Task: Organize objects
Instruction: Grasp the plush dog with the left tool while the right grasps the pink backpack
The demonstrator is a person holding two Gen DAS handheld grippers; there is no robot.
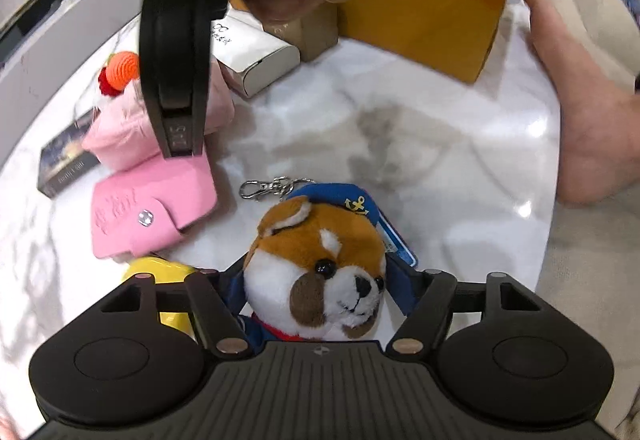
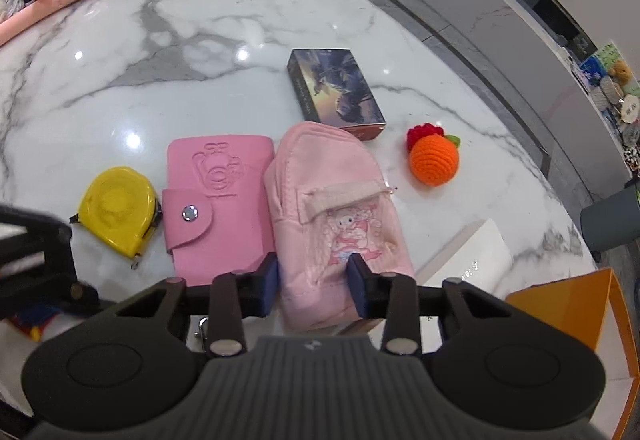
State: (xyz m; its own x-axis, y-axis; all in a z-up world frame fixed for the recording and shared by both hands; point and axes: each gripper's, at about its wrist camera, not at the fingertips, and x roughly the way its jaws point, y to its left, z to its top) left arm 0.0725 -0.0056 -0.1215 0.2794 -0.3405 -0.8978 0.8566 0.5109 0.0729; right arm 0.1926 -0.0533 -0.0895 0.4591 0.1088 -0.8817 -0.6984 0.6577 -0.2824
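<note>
Right wrist view, left to right, on the white marble table (image 2: 280,20):

- Yellow tape measure (image 2: 118,210), laid flat, just beside the wallet's left edge.
- Pink snap wallet (image 2: 218,200), laid flat with clasp fastened, touching the pouch on its right.
- Pink fabric pouch (image 2: 332,208) with cartoon print, laid lengthwise. The right gripper (image 2: 312,282) is set over its near end; the blue pads (image 2: 270,282) are parted, one at the pouch's left edge and one on top of the fabric, so nothing is gripped.
- Dark illustrated card box (image 2: 334,90), behind the pouch, its near corner touching or just beside the pouch top.
- Crocheted orange (image 2: 433,160) with red and green trim, well right of the pouch, apart from it.
- White box (image 2: 468,252) and orange box (image 2: 580,304), at the near right edge.

Left wrist view:

- Shiba dog plush keychain (image 1: 320,264) in a blue sailor cap, its metal clasp (image 1: 260,188) lying on the marble. It is clamped between the fingers of the left gripper (image 1: 320,304), head protruding forward.
- The pink wallet (image 1: 152,212) and tape measure (image 1: 160,272) are seen to its left, the right gripper (image 1: 180,80) above them.
</note>
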